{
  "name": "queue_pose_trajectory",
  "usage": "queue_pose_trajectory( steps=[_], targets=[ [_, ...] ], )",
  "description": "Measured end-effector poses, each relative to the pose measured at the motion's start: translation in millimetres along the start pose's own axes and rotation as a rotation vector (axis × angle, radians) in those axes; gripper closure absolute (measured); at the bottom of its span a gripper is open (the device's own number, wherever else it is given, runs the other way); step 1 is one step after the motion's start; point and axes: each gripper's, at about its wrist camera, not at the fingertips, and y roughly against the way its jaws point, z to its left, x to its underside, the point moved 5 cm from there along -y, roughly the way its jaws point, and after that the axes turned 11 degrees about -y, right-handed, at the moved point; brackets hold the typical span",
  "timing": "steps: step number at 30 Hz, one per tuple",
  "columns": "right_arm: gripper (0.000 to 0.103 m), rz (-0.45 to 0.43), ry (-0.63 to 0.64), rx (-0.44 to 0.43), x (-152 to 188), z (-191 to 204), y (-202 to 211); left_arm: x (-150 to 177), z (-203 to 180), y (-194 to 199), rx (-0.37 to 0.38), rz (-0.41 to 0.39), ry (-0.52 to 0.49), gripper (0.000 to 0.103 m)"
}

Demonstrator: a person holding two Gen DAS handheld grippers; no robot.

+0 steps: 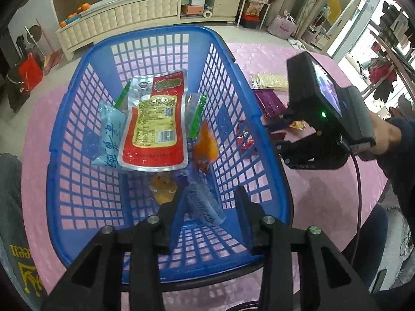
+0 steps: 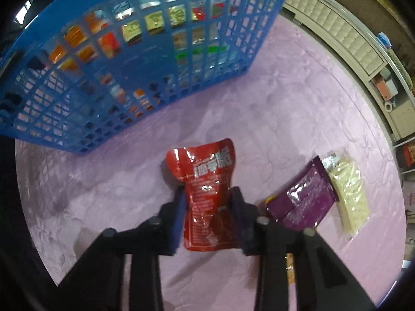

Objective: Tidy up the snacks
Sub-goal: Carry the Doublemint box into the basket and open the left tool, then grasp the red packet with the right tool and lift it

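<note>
A blue plastic basket [image 1: 262, 140] stands on the pink tablecloth and holds several snack packs: a big red and yellow pouch [image 1: 155, 124], a light blue pack [image 1: 109, 134], an orange pack [image 1: 206, 145] and a clear blue-tinted pack [image 1: 205, 202]. My left gripper [image 1: 207, 194] is open over the basket's near end, with the clear pack lying between its fingers. My right gripper [image 2: 207, 194] has its fingers around a red snack pouch [image 2: 207, 181] on the cloth, just right of the basket [image 2: 129, 64]. It shows in the left wrist view [image 1: 278, 134] too.
A purple pack [image 2: 301, 202] and a clear pack of pale wafers [image 2: 347, 194] lie on the cloth right of the red pouch. A small orange wrapper [image 2: 290, 269] lies under the right gripper. A cream TV cabinet [image 1: 145, 13] stands beyond the table.
</note>
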Motion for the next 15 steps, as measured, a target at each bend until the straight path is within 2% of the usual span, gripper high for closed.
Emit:
queue_pose_trajectory(
  steps=[2,9,13,15],
  targets=[
    [0.075,-0.014,-0.019,0.007,7,3,4,2,0,3,-0.004,-0.005,0.007,0.062],
    [0.076,-0.031,-0.099,0.01,33,6,30,9,-5,23,-0.03,-0.039,0.006,0.057],
    [0.076,-0.08,-0.139,0.013,42,9,64,13,-8,39,-0.047,-0.064,0.0,0.056],
    [0.076,-0.109,-0.148,0.019,35,10,82,16,-11,50,-0.058,-0.082,0.0,0.056]
  ],
)
